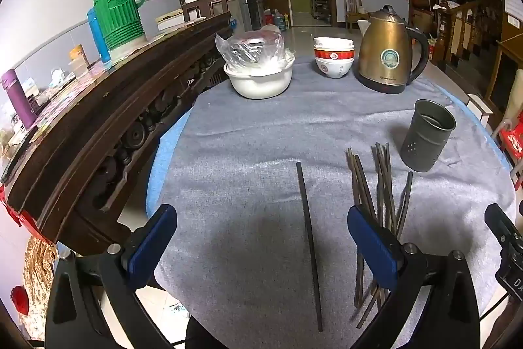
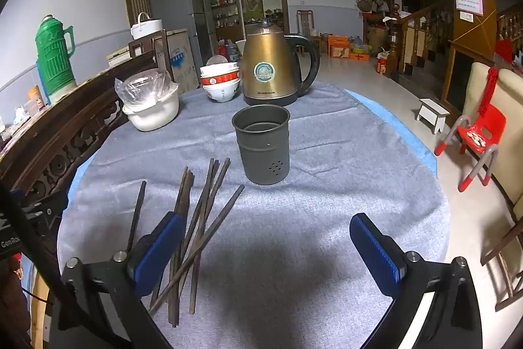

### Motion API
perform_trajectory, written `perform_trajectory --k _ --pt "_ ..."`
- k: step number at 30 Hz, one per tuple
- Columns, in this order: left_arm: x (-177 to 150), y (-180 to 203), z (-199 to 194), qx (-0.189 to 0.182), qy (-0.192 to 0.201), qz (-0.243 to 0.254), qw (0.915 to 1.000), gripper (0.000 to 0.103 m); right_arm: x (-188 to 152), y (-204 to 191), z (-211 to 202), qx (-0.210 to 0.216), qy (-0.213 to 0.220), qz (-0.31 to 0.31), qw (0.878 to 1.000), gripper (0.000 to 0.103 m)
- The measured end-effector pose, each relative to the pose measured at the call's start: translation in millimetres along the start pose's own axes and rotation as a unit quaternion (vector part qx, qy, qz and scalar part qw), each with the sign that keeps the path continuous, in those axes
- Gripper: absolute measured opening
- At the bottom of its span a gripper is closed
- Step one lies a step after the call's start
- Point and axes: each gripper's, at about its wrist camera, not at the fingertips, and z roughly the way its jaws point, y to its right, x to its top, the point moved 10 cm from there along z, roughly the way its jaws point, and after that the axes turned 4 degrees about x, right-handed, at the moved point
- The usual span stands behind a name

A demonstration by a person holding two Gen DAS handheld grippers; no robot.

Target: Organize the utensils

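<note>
Several dark chopsticks (image 1: 380,185) lie in a loose pile on the grey cloth, seen also in the right wrist view as chopsticks (image 2: 204,218). One single chopstick (image 1: 309,244) lies apart, left of the pile; in the right wrist view this single chopstick (image 2: 136,215) is at the far left. A dark metal holder cup (image 1: 426,134) stands upright behind the pile, empty as far as shown, cup (image 2: 263,148). My left gripper (image 1: 261,218) hovers open over the single chopstick. My right gripper (image 2: 266,229) is open above bare cloth, right of the pile, nothing between its fingers.
At the back stand a bronze electric kettle (image 1: 389,53), stacked red-and-white bowls (image 1: 334,61) and a white pot holding a plastic bag (image 1: 258,67). A dark carved wooden sideboard (image 1: 108,120) with a green thermos (image 1: 116,10) borders the table's left. A red chair (image 2: 480,133) stands right.
</note>
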Motion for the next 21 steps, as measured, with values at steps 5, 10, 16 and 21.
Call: perform_trajectory --k 5,10,16,21 --pt "-0.9 0.4 0.4 0.0 -0.002 0.001 1.0 0.103 -0.6 -0.4 -0.2 0.002 -0.001 0.001 1.0 0.103" --pt "-0.5 -0.3 0.6 -0.001 -0.002 0.0 1.0 0.103 -2.3 -2.9 2.7 0.0 -0.001 -0.003 1.0 0.103" --pt "-0.8 -0.3 0.9 -0.002 -0.003 0.0 1.0 0.103 -1.7 -3.7 0.1 0.0 -0.002 -0.004 1.0 0.103" --pt "-1.2 -0.8 1.1 -0.003 -0.003 0.0 1.0 0.103 -1.5 -3.6 -0.7 0.0 -0.001 -0.003 1.0 0.103"
